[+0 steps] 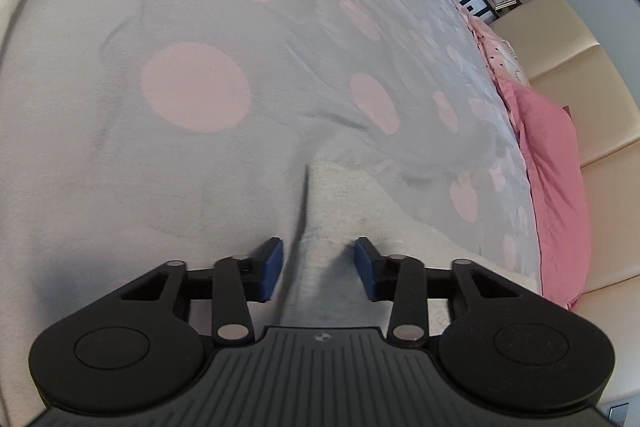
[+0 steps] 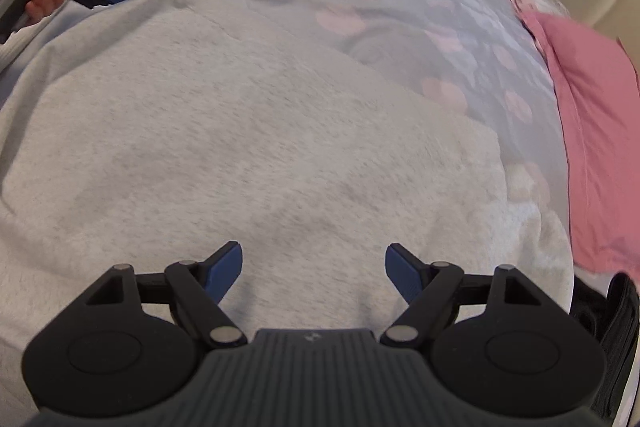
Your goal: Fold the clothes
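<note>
Both fingers released: left gripper (image 1: pixel 319 269) straddles grey garment (image 1: pixel 340 195) fold, right gripper (image 2: pixel 313 269) wide

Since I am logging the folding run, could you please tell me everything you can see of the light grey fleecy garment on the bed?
The light grey fleecy garment looks soft and heathered, with a smoother paler edge along its left side. It lies spread, mostly flat, on the grey bedspread with pink dots. A raised fold of it stands between the pads of the left gripper, which do not visibly press it. The right gripper hangs open above it.
</note>
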Demonstrator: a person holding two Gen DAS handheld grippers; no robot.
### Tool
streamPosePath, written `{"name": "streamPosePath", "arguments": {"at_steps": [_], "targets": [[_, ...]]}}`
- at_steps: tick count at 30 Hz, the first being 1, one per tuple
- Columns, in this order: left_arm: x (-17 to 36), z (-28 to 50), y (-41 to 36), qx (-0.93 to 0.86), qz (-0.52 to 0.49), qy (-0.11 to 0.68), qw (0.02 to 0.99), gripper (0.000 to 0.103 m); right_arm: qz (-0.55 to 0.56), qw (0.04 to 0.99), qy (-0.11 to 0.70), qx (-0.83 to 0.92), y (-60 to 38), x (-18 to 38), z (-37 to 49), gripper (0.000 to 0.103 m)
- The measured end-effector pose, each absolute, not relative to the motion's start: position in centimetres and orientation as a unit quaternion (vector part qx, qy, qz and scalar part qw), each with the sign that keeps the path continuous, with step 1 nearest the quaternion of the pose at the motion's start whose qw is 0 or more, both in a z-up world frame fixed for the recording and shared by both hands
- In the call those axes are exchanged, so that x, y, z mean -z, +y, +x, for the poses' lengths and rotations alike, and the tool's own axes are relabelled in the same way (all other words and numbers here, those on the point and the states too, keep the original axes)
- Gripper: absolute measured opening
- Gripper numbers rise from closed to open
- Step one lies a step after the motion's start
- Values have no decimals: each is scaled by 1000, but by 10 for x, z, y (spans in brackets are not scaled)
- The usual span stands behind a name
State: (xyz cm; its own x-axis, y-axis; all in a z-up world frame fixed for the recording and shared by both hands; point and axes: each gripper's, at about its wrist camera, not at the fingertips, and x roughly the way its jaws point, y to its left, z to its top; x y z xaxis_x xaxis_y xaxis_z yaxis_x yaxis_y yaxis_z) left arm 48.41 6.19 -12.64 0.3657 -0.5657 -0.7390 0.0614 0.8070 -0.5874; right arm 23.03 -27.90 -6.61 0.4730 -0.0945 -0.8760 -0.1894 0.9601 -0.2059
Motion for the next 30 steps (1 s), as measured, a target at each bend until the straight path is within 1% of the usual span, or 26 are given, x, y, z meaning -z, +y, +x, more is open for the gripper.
{"name": "streamPosePath", "arguments": {"at_steps": [1, 2, 5, 7, 9, 11, 12, 15, 17, 19, 21, 26, 30], "targets": [[125, 483, 57, 195, -228, 523, 797, 23, -134, 847, 514, -27, -280, 66, 232, 81], [122, 480, 53, 188, -211, 515, 810, 10, -131, 848, 513, -27, -280, 66, 232, 81], [102, 470, 48, 173, -150, 474, 850, 7, -135, 851, 506, -32, -275, 62, 232, 81], [82, 461, 44, 166, -92, 450, 873, 6, -137, 853, 501, -37, -271, 59, 232, 81], [63, 451, 32, 157, -9, 419, 894, 6, -138, 855, 499, -42, -269, 58, 232, 81], [59, 446, 16, 147, 63, 406, 900, 6, -139, 854, 499, -45, -267, 58, 232, 81], [62, 447, 11, 145, 83, 407, 898, 6, -140, 854, 499, -46, -266, 58, 232, 81], [78, 451, 6, 145, 92, 423, 890, 7, -141, 855, 496, -49, -263, 55, 232, 81], [80, 452, 11, 140, 83, 433, 887, 13, -142, 856, 494, -53, -260, 54, 232, 81], [72, 448, 19, 138, 80, 431, 888, 18, -144, 855, 494, -61, -258, 53, 232, 81], [57, 438, 29, 139, 90, 423, 891, 18, -151, 853, 496, -65, -257, 54, 232, 81], [17, 383, 46, 224, 136, 420, 869, 18, -162, 851, 497, -53, -265, 52, 231, 81], [8, 311, 40, 321, 196, 424, 824, 18, -154, 857, 491, -34, -284, 41, 232, 81]]}}
